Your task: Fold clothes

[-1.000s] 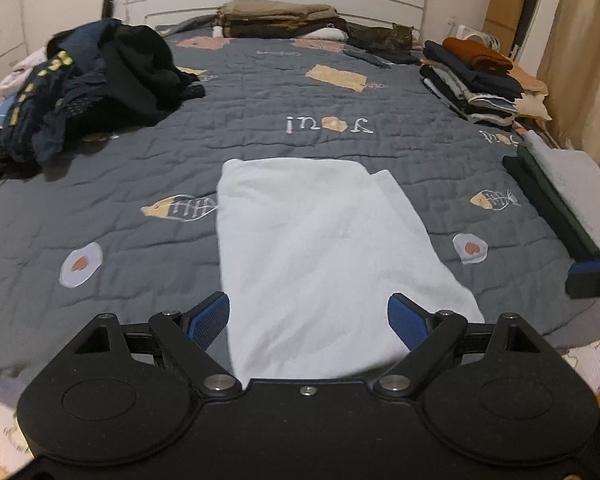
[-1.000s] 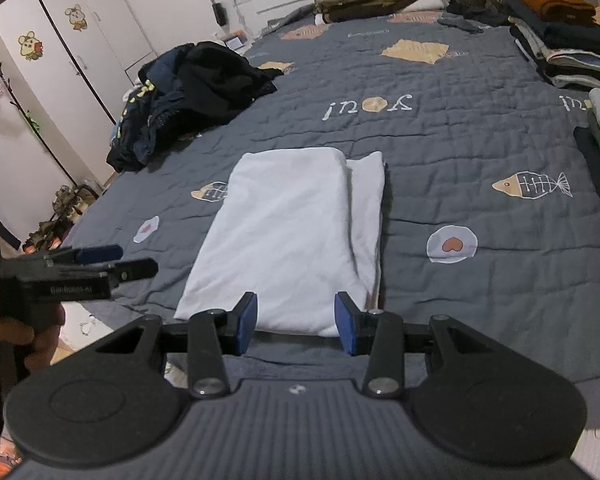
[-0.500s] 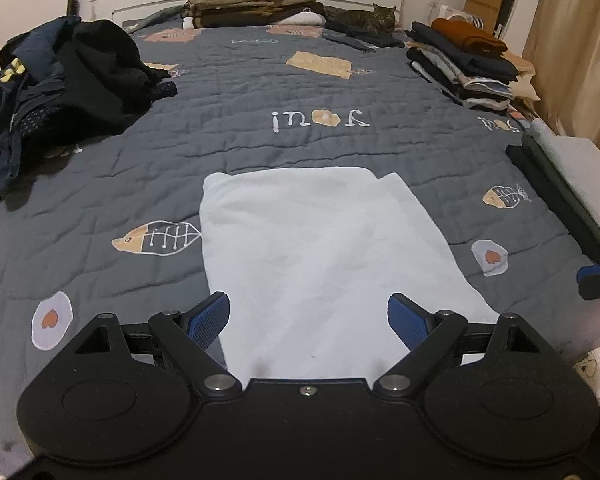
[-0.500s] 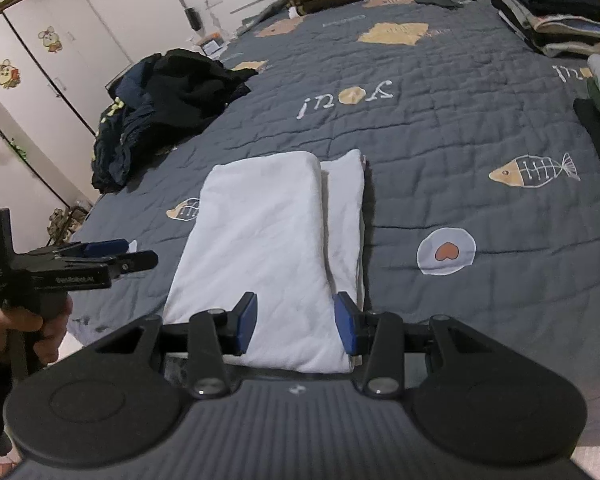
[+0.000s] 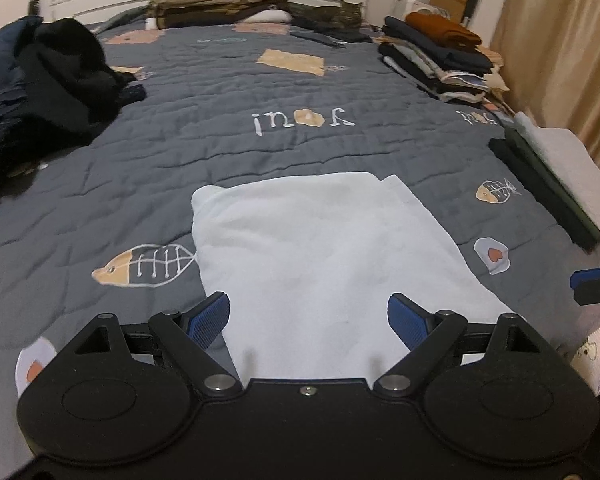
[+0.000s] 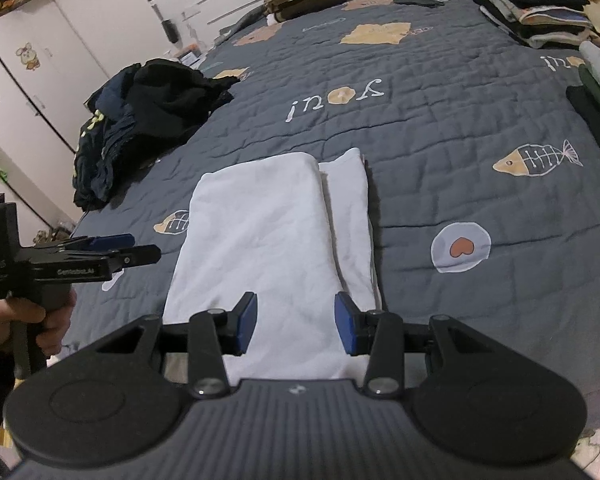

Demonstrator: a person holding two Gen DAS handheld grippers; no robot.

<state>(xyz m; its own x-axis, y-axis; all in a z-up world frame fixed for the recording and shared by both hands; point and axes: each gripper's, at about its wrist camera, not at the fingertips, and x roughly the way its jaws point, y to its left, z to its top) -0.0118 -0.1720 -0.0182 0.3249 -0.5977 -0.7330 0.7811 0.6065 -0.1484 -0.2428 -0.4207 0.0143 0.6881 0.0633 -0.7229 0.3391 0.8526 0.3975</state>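
Both tongs, left and right, hung released over the near end of the white garment lying ahead on the bed. Best to pinch both near corners evenly, then fold away.

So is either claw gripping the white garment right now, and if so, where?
Neither. The left claw and right claw are both open above the near end of the white garment, which lies folded on the bed.
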